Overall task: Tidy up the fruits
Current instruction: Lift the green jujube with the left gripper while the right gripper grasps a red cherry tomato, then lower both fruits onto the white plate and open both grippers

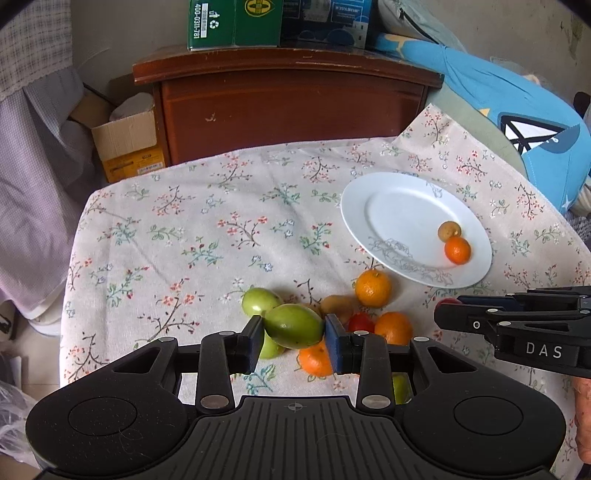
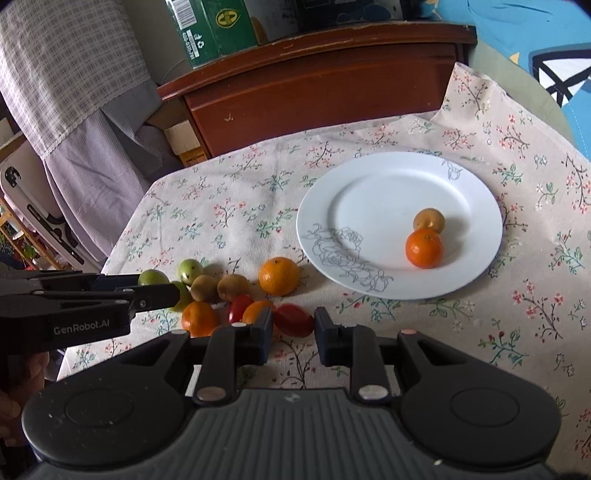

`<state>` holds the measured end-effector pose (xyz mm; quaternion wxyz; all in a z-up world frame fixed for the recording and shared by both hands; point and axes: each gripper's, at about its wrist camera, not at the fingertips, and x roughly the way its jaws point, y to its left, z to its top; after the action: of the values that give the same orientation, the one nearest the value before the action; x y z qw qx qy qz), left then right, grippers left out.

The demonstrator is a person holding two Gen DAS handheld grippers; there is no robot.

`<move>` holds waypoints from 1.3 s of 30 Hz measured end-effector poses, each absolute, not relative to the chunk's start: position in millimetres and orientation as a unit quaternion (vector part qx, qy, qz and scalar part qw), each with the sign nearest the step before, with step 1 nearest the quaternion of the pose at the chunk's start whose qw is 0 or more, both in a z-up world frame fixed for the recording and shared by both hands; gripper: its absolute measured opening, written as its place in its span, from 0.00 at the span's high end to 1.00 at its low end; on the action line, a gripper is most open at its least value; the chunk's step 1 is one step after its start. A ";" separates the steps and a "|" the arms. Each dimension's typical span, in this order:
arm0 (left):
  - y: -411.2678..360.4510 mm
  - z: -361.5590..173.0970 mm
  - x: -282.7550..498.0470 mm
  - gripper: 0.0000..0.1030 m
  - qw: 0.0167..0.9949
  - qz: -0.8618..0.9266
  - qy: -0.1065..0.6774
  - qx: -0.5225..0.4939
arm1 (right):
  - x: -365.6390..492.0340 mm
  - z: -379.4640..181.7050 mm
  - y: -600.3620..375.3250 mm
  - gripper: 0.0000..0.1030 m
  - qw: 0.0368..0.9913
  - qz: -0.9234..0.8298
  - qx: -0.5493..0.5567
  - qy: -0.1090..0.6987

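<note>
Holding one green fruit between its two pads, the left gripper hangs just above the heap on the flowered tablecloth.

Counted from the right wrist view, the heap has three oranges, two kiwis, two red tomatoes and three green fruits, one of those being the fruit in the left gripper. The white plate, lying just beside the heap, carries one orange and one kiwi, touching each other.

The right gripper sits low over the near edge of the heap, its jaws a little apart, with a tomato lying just ahead between them; whether the pads touch it I cannot tell.

The left gripper crosses in front of the green fruits in the right wrist view. Behind the table stand a brown wooden cabinet with a green box on top, and an open cardboard box beside it.
</note>
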<state>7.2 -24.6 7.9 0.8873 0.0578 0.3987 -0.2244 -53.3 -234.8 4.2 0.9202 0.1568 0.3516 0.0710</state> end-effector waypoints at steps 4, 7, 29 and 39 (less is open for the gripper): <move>-32.4 20.0 10.8 0.68 0.895 -0.228 0.381 0.048 | -51.0 17.3 -245.1 0.76 0.928 0.058 0.168 0.328; -40.6 29.3 16.5 0.68 0.896 -0.238 0.373 0.040 | -48.4 27.1 -253.2 0.76 0.933 0.049 0.170 0.312; -111.4 24.9 64.3 0.68 0.875 -0.298 0.381 0.022 | 12.7 33.5 -318.4 0.77 0.928 -0.008 0.222 0.298; -139.1 0.9 74.8 0.68 0.862 -0.311 0.400 0.031 | 37.0 12.9 -329.9 0.77 0.918 -0.018 0.233 0.322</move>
<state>74.8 -139.1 0.9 0.8615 0.0314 0.4000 -0.3111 37.0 -329.9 12.9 0.9175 0.2333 0.3216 -0.0180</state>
